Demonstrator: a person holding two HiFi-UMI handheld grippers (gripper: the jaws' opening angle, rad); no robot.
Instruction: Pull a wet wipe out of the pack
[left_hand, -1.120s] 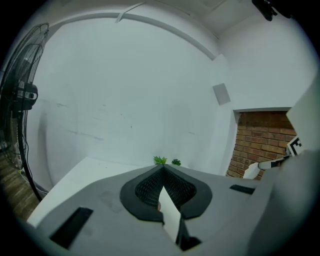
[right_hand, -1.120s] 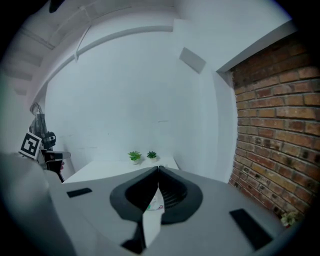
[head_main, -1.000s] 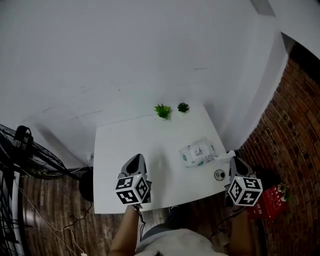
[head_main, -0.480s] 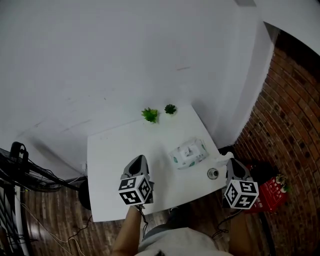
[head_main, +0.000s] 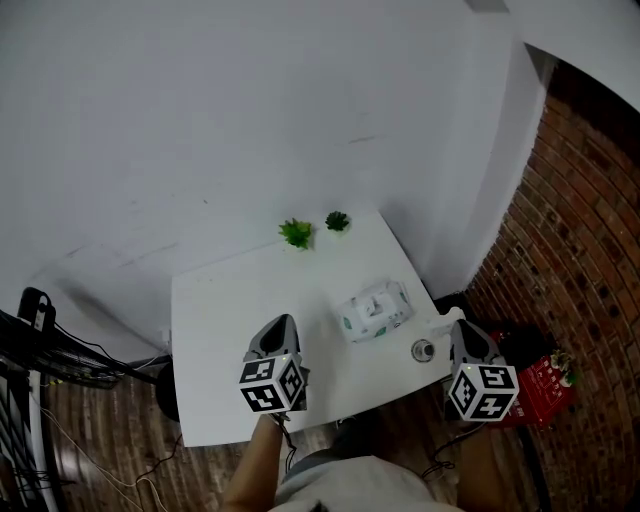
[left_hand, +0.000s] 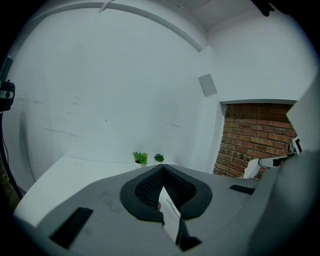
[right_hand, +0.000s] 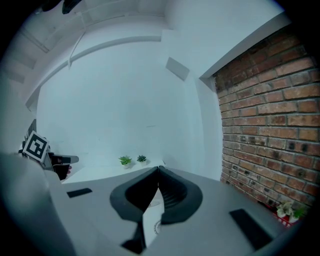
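The wet wipe pack (head_main: 374, 310), white with green print and a flap on top, lies on the white table (head_main: 230, 310), right of its middle. My left gripper (head_main: 280, 323) hovers over the table's front part, left of the pack and apart from it, jaws shut with nothing between them (left_hand: 161, 168). My right gripper (head_main: 458, 326) hangs at the table's right front corner, right of the pack, also shut and holding nothing (right_hand: 158, 170). The pack is hidden behind the jaws in both gripper views.
Two small green potted plants (head_main: 296, 232) (head_main: 337, 221) stand at the table's far edge by the white wall. A small round metal object (head_main: 422, 350) sits near the right front corner. A brick wall (head_main: 590, 240) rises on the right; cables and a fan (head_main: 30, 340) are on the left.
The head view has shifted, so the table and pack sit further left and lower in the picture. Both grippers stay shut in about the same places beside the pack.
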